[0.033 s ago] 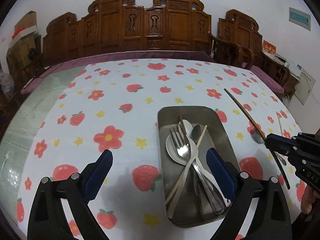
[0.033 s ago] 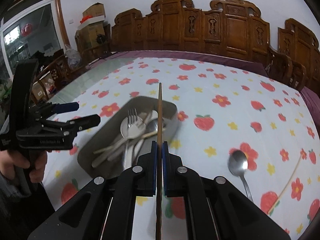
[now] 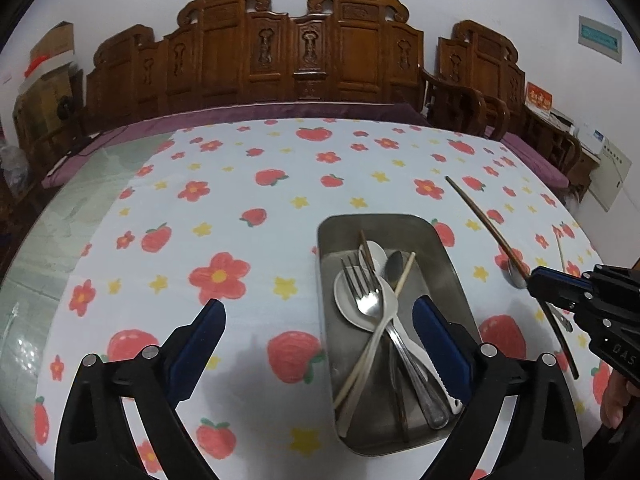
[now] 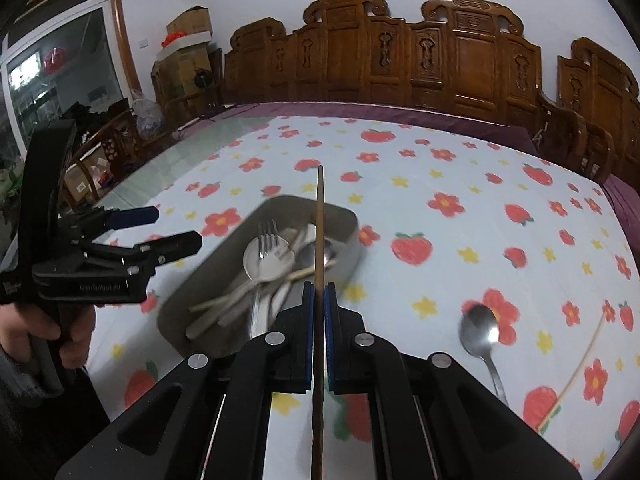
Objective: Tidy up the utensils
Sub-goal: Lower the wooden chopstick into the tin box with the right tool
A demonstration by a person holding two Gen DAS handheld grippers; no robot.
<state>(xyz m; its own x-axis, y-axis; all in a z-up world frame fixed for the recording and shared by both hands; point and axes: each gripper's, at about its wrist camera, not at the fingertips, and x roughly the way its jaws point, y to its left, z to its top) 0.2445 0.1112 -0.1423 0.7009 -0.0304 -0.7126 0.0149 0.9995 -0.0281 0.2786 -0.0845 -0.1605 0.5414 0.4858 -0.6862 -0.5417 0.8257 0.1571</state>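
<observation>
**Dark chopstick carried toward the tray**

A dark wooden chopstick (image 4: 319,240) is clamped between the fully closed pads of the right gripper (image 4: 319,308), its tip projecting up the centre of the right wrist view above the metal tray (image 4: 352,216). The left gripper (image 3: 316,336) is seen at the bottom of the left wrist view with its jaws opening wide and nothing between them. The tray, at lower centre-right there, already holds a fork (image 3: 362,280), a white spoon (image 3: 352,304) and a pale chopstick (image 3: 405,272). A metal spoon (image 4: 478,330) and another pale chopstick (image 4: 576,376) lie on the flowered tablecloth (image 4: 440,168) at lower right. For a clean drop, the stick is best aligned with the tray's long side and lowered before release, so that no end is left resting on the rim.
</observation>
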